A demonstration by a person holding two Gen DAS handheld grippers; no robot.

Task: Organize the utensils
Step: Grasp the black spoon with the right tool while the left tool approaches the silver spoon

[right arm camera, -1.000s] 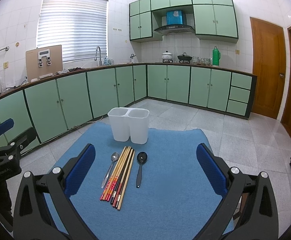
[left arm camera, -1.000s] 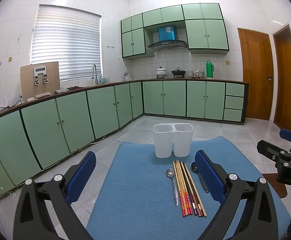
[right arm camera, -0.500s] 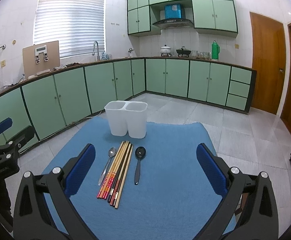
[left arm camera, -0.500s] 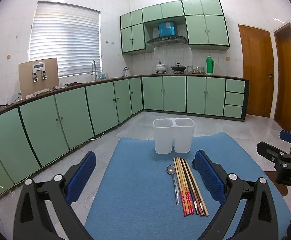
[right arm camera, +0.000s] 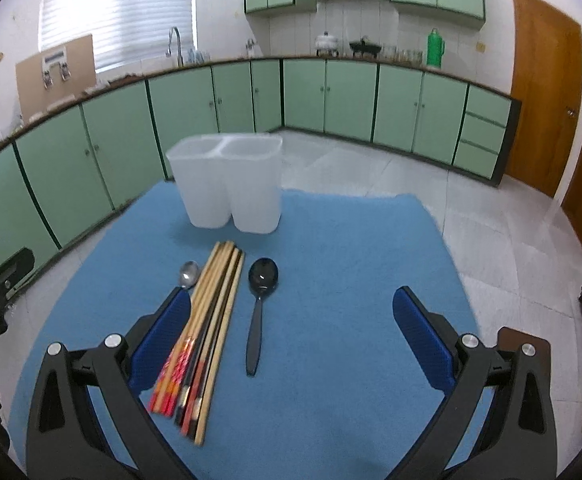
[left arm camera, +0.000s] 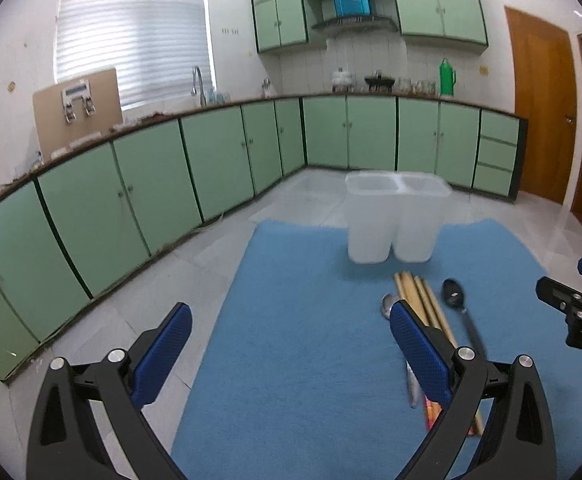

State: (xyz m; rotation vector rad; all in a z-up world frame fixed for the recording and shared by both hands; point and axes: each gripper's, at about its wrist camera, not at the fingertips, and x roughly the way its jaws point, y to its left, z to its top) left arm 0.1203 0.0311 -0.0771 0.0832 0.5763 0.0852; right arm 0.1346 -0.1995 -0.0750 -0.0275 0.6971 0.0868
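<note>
On the blue-covered tabletop [right arm camera: 351,248], a white two-compartment holder [right arm camera: 227,184] stood at twelve o'clock, empty so far as could be seen. Chopsticks [right arm camera: 207,320] lay bundled between a steel spoon [right arm camera: 188,274] and a black spoon [right arm camera: 260,304]. Both the left claw [left arm camera: 287,354] and right claw [right arm camera: 291,344] hung open, holding nothing. Judged risk: a claw closing on the tight bundle could scatter sticks or nudge a spoon aside.

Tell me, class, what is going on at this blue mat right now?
A person holds two grippers, left gripper and right gripper, both with open jaws and empty. On the blue mat lie a metal spoon, a bundle of chopsticks and a black spoon, in front of a white two-compartment holder. Nothing is sorted yet.
</note>
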